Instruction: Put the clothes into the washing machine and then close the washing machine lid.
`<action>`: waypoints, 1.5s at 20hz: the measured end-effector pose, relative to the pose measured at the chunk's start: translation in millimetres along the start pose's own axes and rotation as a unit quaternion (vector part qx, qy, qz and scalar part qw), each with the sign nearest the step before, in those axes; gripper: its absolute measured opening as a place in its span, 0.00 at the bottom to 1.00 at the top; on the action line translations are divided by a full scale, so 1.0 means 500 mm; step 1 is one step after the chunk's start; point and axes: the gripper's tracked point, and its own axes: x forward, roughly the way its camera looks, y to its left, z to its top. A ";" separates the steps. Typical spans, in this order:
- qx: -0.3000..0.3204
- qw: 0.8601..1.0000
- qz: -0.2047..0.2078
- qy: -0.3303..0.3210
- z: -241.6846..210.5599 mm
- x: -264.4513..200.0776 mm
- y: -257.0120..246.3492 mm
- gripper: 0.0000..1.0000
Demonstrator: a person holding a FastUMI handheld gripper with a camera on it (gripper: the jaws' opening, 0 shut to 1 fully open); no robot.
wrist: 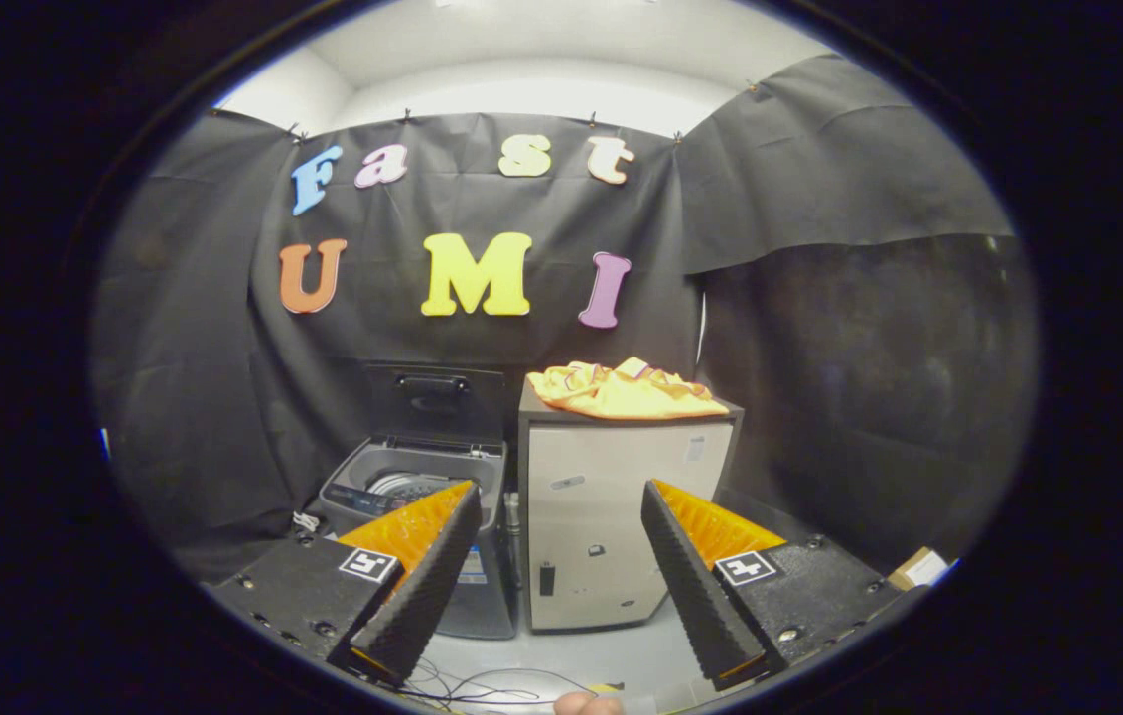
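With its 2 fingers (442, 566) spread wide and empty, the gripper (561, 571) could snag only an edge of the yellow clothes (626, 390) heaped atop the cabinet (621, 526), dropping them short of the open washing machine (417, 487).

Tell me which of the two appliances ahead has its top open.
The grey washing machine, beyond the open tool: its lid stands raised. The white cabinet beside it carries the yellow clothes.
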 end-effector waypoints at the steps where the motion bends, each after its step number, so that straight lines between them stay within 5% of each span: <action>1: 0.002 1.000 -0.002 -0.001 0.002 0.004 -0.003 1.00; 21: -0.018 1.000 0.009 -0.019 0.030 0.044 0.021 1.00; 30: -0.004 1.000 0.015 -0.021 0.156 0.156 0.020 1.00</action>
